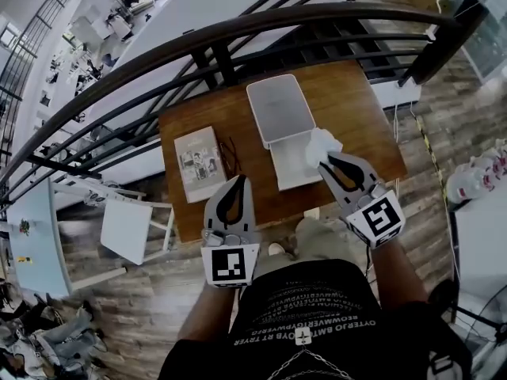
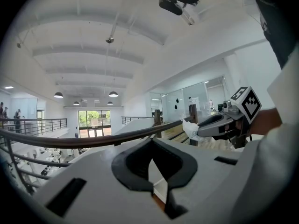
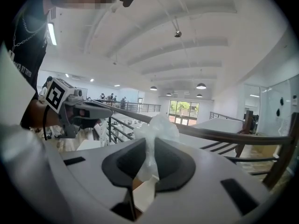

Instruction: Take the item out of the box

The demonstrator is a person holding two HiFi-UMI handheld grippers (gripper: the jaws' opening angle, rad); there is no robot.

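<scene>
Now right gripper [image 1: 325, 163] jaws pinch white bag [image 1: 322, 143] over right edge of box [image 1: 291, 172]; bare tabletop [image 1: 360, 105] lies rightward. Left gripper [image 1: 241, 180] jaws pressed together, empty.

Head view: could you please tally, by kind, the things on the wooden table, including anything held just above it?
White box, open: 1
Booklet: 1
Thin dark looped thing: 1
Plastic-wrapped item, held in the right claw: 1
Total: 4
</scene>
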